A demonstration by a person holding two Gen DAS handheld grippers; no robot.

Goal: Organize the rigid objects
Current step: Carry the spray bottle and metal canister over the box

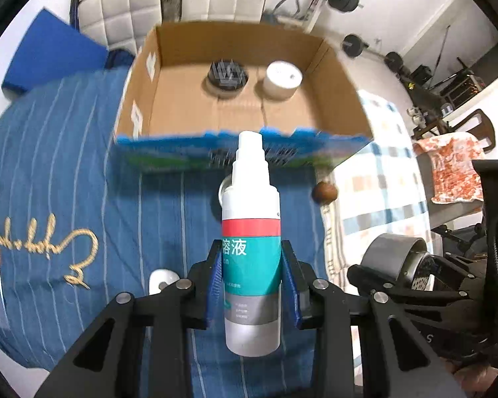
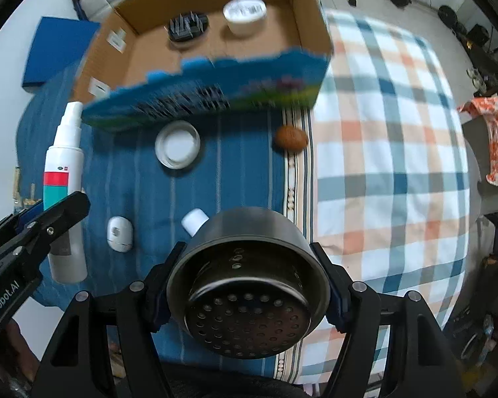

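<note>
Mid-carry. Left gripper (image 1: 252, 278) clenched on upright white spray bottle w/ teal-red label (image 1: 251, 248); right gripper (image 2: 245, 285) clenched on dark metal perforated strainer cup (image 2: 247, 285). Both held above blue striped cloth (image 1: 83, 179), short of open cardboard box (image 1: 310, 112). Next: lift over near wall, release inside.

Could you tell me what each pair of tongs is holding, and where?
Left tongs grip the spray bottle around its lower body; right tongs clamp the perforated metal cup across its sides.
</note>
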